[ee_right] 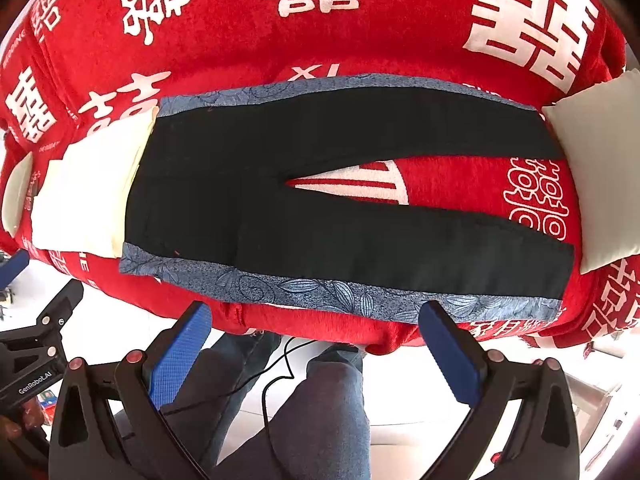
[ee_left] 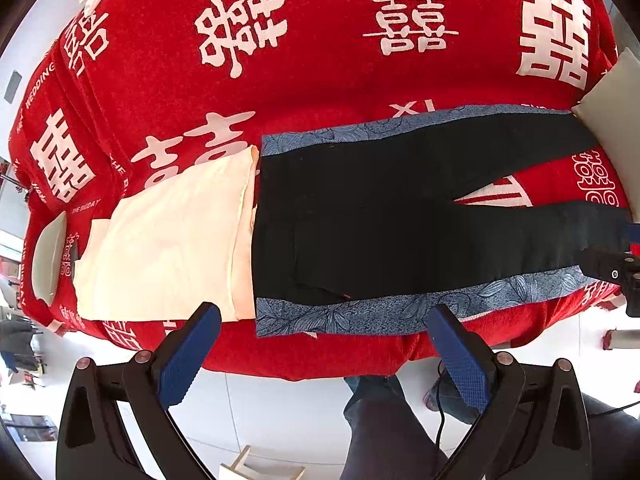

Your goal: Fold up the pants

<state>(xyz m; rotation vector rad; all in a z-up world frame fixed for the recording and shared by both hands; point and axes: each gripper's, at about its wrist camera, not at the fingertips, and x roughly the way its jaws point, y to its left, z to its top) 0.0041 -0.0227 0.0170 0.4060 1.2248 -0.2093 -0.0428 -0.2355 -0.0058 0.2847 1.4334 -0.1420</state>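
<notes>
Black pants (ee_left: 360,216) (ee_right: 248,208) with blue floral side stripes lie flat on a red cover, waist to the left, the two legs spreading to the right. My left gripper (ee_left: 326,320) hangs open just off the near edge of the surface, below the waist end, with nothing between its blue pads. My right gripper (ee_right: 316,316) is also open and empty, held before the near floral stripe around the lower leg. Neither gripper touches the cloth. Part of the right gripper's black frame (ee_left: 612,268) shows at the right edge of the left wrist view.
A folded cream garment (ee_left: 168,248) (ee_right: 88,196) lies against the waistband on the left. White cushions (ee_right: 600,176) (ee_left: 48,256) sit at both ends. The red cover (ee_left: 320,72) bears white characters. A person's jeans-clad legs (ee_right: 320,400) and a black cable are below the edge.
</notes>
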